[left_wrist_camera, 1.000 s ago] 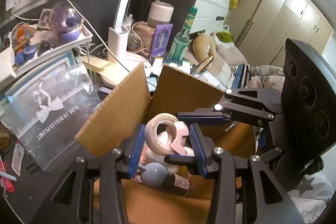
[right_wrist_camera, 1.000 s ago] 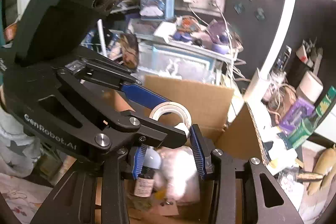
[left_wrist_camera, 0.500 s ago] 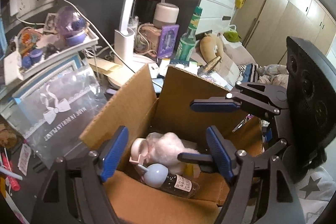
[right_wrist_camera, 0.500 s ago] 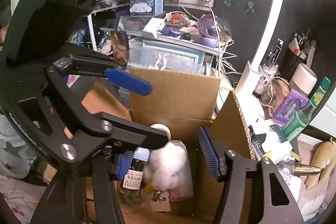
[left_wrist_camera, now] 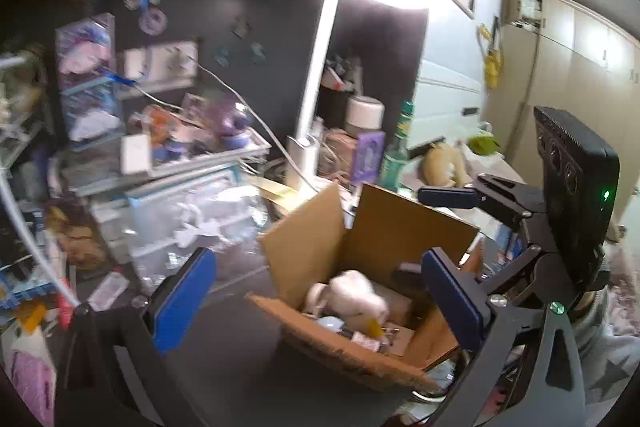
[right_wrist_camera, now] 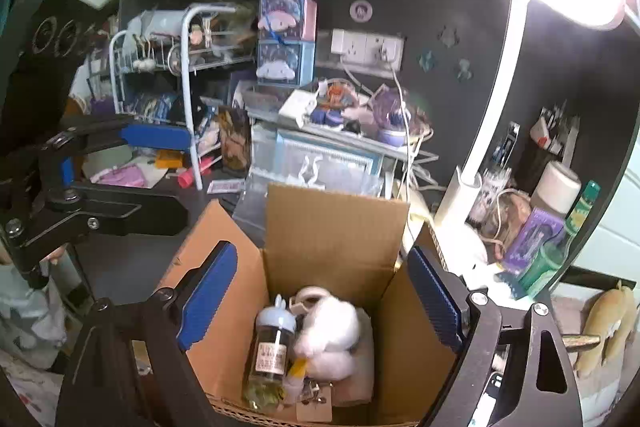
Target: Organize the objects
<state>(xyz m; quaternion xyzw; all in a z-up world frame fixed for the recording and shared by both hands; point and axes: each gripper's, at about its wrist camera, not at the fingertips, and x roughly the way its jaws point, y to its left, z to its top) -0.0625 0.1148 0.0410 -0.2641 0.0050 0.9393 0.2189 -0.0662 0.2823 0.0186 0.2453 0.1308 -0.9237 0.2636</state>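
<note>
Opening left gripper [left_wrist_camera: 316, 303] | tape roll [right_wrist_camera: 310, 297] dropped into box [right_wrist_camera: 336, 227]

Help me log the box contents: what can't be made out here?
- Left wrist view: open cardboard box, contents smeared by motion blur.
- Right wrist view: small clear bottle with pale blue cap, label print too small.
- Right wrist view: white fluffy toy covers whatever lies beneath.

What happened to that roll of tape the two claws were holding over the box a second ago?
Both let go: the left gripper and right gripper have just been opening and now hold nothing. The tape roll dropped into the cardboard box, beside the fluffy white toy. The left gripper swung away to the left. The bottle stayed put.
</note>
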